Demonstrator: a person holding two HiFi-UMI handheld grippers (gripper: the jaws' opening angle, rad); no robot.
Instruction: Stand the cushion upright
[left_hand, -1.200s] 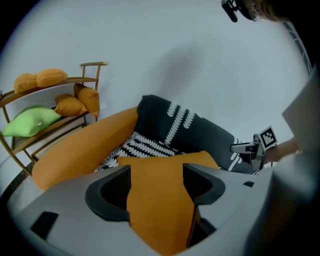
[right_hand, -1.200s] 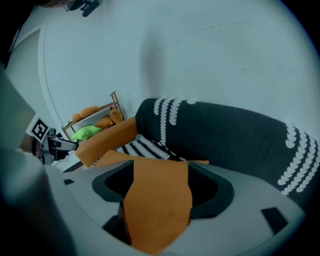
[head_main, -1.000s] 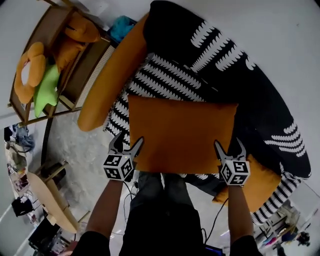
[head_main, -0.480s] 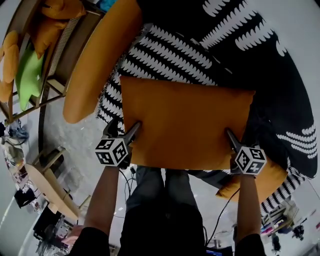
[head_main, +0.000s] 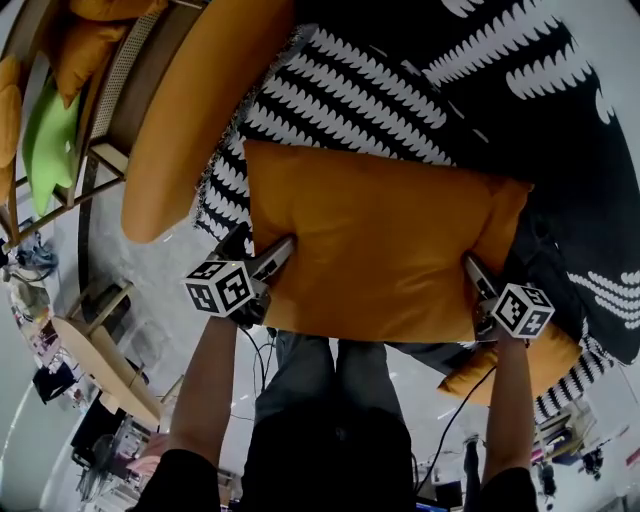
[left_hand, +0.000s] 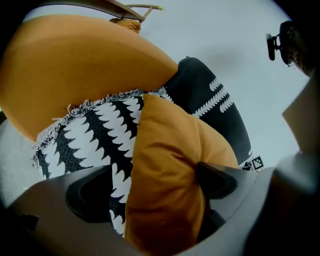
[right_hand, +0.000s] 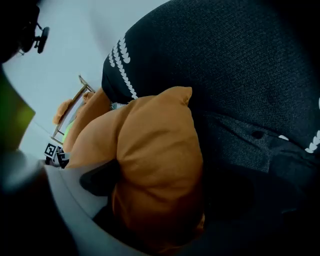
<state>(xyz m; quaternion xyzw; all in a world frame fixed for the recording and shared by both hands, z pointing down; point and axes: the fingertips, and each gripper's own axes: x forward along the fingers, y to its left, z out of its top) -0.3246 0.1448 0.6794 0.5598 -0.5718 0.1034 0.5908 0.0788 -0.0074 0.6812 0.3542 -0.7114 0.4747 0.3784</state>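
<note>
Filling most of the head view is a dark seat draped with a black-and-white patterned throw, and a long orange bolster runs down its left side. Against the throw lies the orange cushion, its long axis running left to right between the two hands and its far edge toward the seat back. The near long edge is closest to the person; whether it already rests firmly on the seat cannot be told. The left gripper straddles the cushion's near left corner and the right gripper its near right corner, so both hands are equally close, one at each short end. Both sets of jaws have just been opening and now stand spread. In the left gripper view the fabric sits between them, with a gap showing at one pad. The right gripper view likewise shows the corner bulging in a wide mouth. Any coming move appears to depend on whether the cushion keeps leaning back unsupported.
</note>
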